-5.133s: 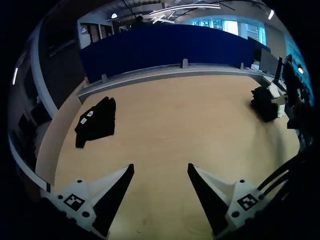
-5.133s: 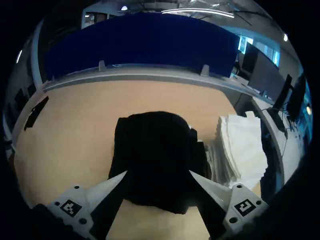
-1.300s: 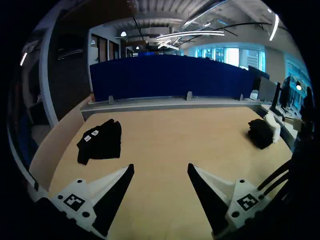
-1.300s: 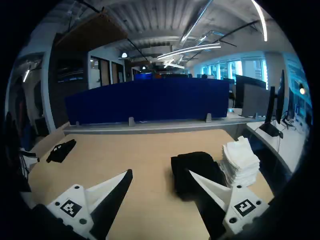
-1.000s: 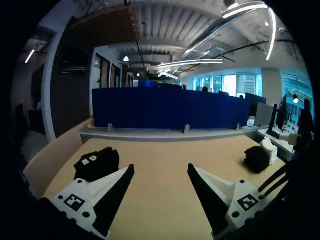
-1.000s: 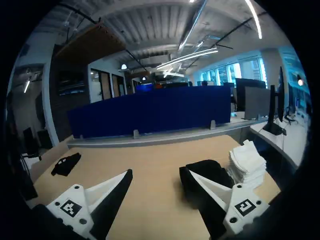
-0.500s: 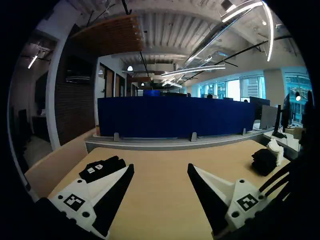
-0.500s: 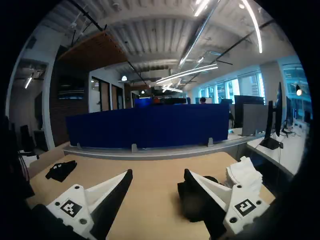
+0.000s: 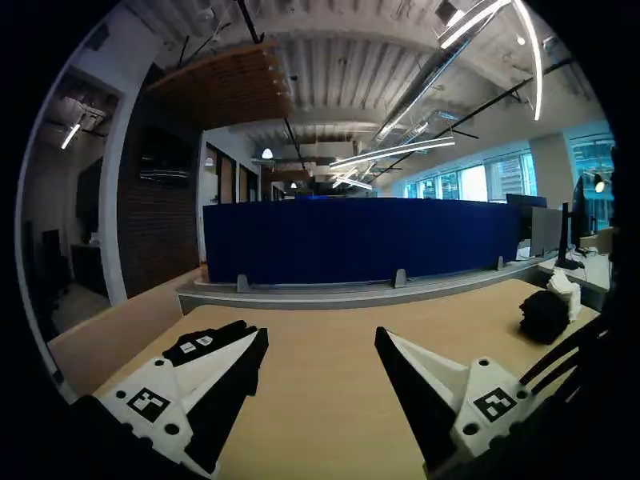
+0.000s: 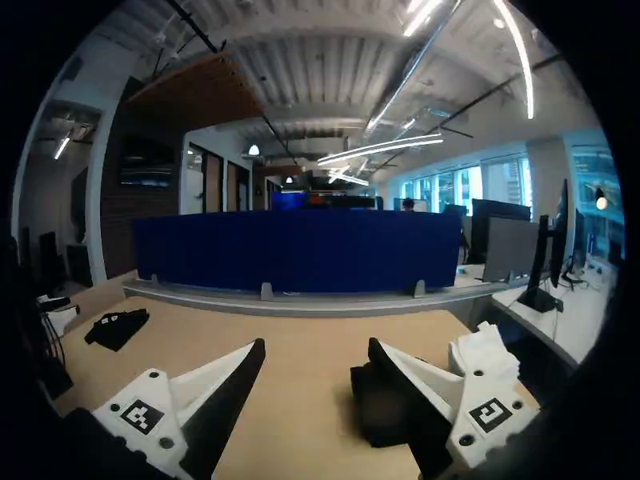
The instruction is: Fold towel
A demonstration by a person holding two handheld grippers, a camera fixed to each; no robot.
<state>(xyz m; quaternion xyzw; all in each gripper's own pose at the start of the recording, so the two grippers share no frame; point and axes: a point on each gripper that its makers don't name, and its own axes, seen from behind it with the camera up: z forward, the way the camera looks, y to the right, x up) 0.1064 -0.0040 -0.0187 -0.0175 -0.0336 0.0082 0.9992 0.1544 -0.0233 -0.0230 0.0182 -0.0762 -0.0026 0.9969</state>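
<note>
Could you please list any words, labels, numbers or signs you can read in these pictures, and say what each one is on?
No text can be read.
White tags on the folded black towel: too small to read.
Square black-and-white markers on the left gripper: patterns, no words.
</note>
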